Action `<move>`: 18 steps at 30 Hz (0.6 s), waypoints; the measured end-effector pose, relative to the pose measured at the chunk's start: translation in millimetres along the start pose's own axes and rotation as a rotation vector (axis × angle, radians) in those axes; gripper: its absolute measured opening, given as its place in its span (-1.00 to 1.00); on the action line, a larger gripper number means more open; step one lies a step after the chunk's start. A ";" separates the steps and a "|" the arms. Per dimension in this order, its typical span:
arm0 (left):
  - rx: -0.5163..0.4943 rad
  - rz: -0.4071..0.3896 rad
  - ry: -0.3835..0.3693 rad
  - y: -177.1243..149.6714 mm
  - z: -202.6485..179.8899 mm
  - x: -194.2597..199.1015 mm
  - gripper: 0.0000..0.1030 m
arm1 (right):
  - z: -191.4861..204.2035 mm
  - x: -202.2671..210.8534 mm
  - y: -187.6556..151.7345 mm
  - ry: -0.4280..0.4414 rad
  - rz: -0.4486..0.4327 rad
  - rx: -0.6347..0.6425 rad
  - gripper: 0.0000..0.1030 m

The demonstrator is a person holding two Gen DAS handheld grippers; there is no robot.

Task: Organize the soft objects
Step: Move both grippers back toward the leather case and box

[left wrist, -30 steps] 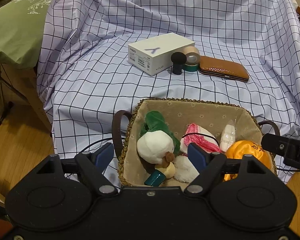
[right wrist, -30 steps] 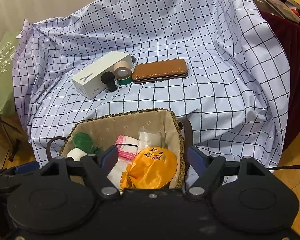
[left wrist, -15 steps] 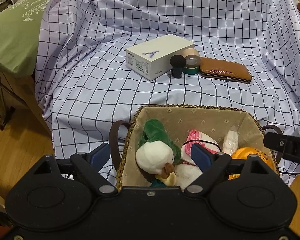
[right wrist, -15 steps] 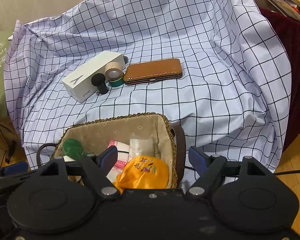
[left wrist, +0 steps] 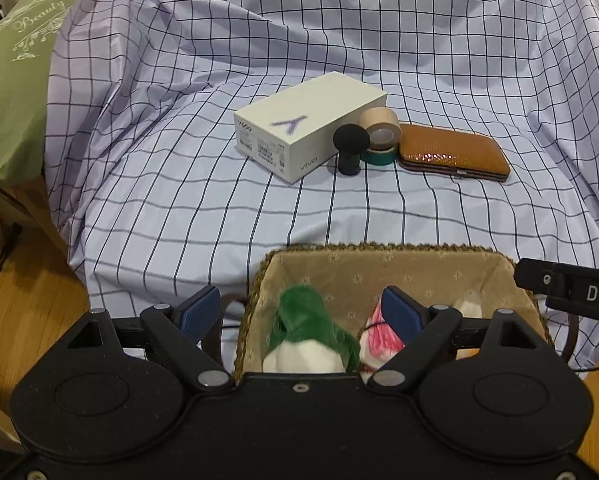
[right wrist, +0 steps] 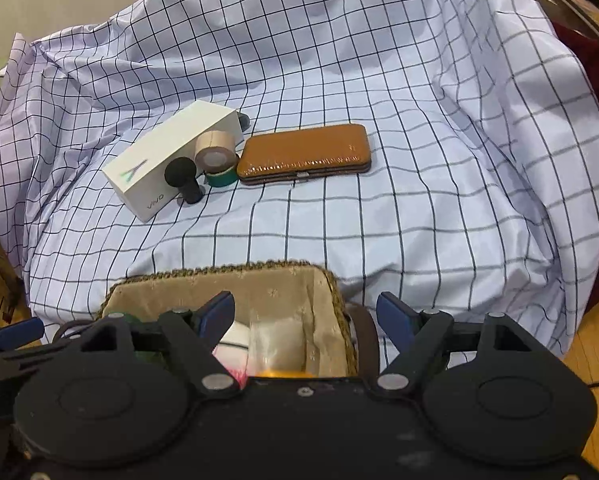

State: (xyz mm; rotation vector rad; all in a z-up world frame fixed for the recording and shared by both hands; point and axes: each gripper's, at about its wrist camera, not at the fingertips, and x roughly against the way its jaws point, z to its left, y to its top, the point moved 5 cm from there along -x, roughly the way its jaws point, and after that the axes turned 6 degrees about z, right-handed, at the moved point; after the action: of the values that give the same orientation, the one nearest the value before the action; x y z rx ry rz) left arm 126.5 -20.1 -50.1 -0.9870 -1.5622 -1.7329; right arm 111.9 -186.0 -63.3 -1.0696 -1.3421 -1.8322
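A woven basket (left wrist: pixel 379 248) with a beige lining stands in front of the checked cloth. It holds a green-and-white plush (left wrist: pixel 303 320), a pink-and-white soft piece (left wrist: pixel 379 340) and a clear packet (right wrist: pixel 275 340). A sliver of orange satin (right wrist: pixel 283 372) shows beneath the packet. My left gripper (left wrist: pixel 299 310) hangs open over the basket's left wall, one finger outside and one inside. My right gripper (right wrist: pixel 307 314) is open over the right wall and its brown handle (right wrist: pixel 365 336). Neither gripper's pads press on anything. The gripper bodies hide most of the contents.
On the checked cloth (left wrist: pixel 179 184) behind the basket lie a white phone box (left wrist: pixel 307 124), a black knob (left wrist: pixel 349 144), stacked tape rolls (left wrist: pixel 379 132) and a brown leather case (left wrist: pixel 451 152). A green pillow (left wrist: pixel 15 80) is at the left, with wooden floor below. Dark red fabric (right wrist: pixel 595 80) is at the right.
Both grippers have moved forward over the basket. It now sits lower in both views and more of its contents are hidden behind the gripper bodies. The jaws look the same.
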 end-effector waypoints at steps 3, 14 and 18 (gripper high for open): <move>-0.008 0.004 -0.003 10.8 -1.7 -8.0 0.64 | 2.7 -8.9 11.8 0.001 0.004 0.012 0.53; -0.042 0.031 -0.018 44.1 -13.0 -43.7 0.64 | 12.5 -44.7 64.2 -0.013 -0.005 0.054 0.54; -0.044 0.043 -0.021 54.2 -15.0 -55.3 0.64 | 17.9 -59.0 83.8 -0.016 -0.010 0.070 0.54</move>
State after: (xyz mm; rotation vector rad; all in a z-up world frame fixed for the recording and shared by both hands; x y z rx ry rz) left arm 199.5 -44.5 -67.3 -1.0558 -1.5111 -1.7390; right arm 215.2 -192.1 -74.2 -1.0449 -1.4125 -1.7741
